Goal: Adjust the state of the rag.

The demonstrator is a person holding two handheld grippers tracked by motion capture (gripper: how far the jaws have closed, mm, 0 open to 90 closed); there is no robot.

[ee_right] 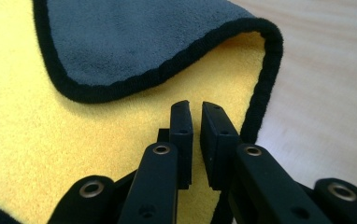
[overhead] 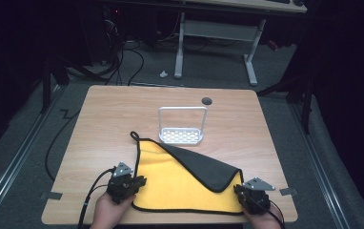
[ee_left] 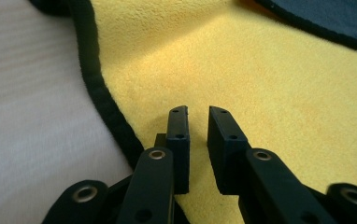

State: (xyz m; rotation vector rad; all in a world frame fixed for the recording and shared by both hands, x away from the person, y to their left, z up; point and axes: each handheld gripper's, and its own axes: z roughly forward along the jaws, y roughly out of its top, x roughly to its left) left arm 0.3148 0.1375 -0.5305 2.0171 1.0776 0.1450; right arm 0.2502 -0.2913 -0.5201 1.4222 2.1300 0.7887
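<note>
With both sets of jaws standing slightly parted and gripping nothing, the left gripper (overhead: 131,182) and right gripper (overhead: 245,193) are hovering over the cloth's (overhead: 180,183) near corners, each needing a firm bite on the black hem.

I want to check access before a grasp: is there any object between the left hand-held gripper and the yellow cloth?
Nothing visible. The left hand-held gripper is directly over the yellow cloth near its black-trimmed edge, with nothing between its jaws.
</note>
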